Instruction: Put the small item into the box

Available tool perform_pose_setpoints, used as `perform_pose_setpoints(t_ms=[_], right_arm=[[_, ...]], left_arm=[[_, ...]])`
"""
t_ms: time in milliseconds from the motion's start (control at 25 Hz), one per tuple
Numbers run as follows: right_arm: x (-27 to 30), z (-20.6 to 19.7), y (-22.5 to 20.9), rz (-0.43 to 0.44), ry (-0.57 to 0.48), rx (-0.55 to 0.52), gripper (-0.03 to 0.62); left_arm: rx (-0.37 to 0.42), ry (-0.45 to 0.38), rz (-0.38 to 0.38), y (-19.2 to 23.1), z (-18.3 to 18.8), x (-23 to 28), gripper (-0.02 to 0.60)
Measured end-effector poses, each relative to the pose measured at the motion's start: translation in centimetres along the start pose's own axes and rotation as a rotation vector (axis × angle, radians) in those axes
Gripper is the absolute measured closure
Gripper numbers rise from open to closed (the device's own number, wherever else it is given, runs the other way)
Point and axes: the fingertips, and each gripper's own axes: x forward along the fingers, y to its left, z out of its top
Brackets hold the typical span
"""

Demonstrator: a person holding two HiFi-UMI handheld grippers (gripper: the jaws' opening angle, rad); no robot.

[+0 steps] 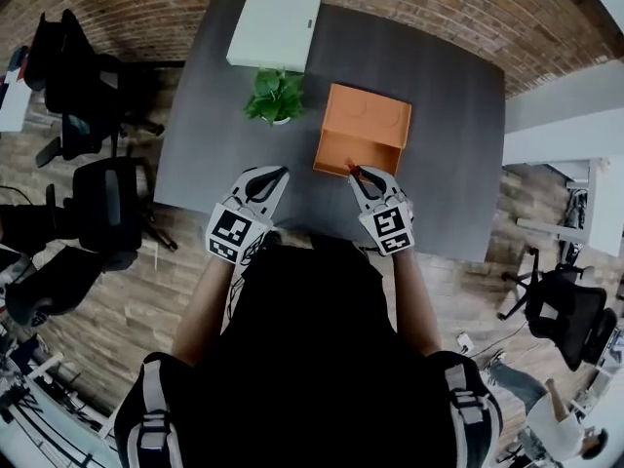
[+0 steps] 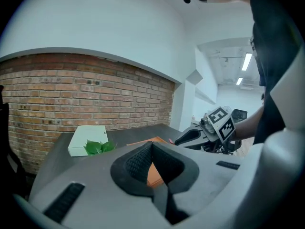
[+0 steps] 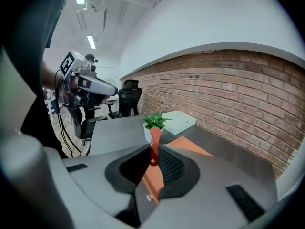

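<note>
Overhead, from the head view, a dark grey table (image 1: 448,144) carries a flat white box (image 1: 276,27) at its far end, a small potted plant (image 1: 276,96) and an orange box (image 1: 366,125). The left gripper (image 1: 276,172) hovers above bare tabletop, left of the orange box. The right gripper (image 1: 357,175) has its tips at that box's near edge, with the small red item (image 1: 352,172) just at those tips.

In the left gripper view, the fingers (image 2: 138,163) meet at their tips with nothing between them; only the orange box shows through the gap behind.

In the right gripper view, the fingers (image 3: 172,168) pinch the lower end of the slim red item, which stands upright out of them, above the orange box's near edge and in front of the plant.
</note>
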Motion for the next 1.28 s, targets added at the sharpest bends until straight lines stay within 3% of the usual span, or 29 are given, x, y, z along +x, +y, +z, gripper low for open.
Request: perform_pose_setpoints(t_ms=[640,1280], right_arm=[[3.0,-2.2,-1.4,0.207,0.048,-0.123,0.525],[6.0,-7.9,-2.7,0.306,0.151,-0.183,0.525]], left_arm=[[-0.096,-0.012,0.24,-0.6,-1.1,-2.1,0.558],[-0.127,0.026,0.338,-2.4,-2.0,-1.8,0.558]])
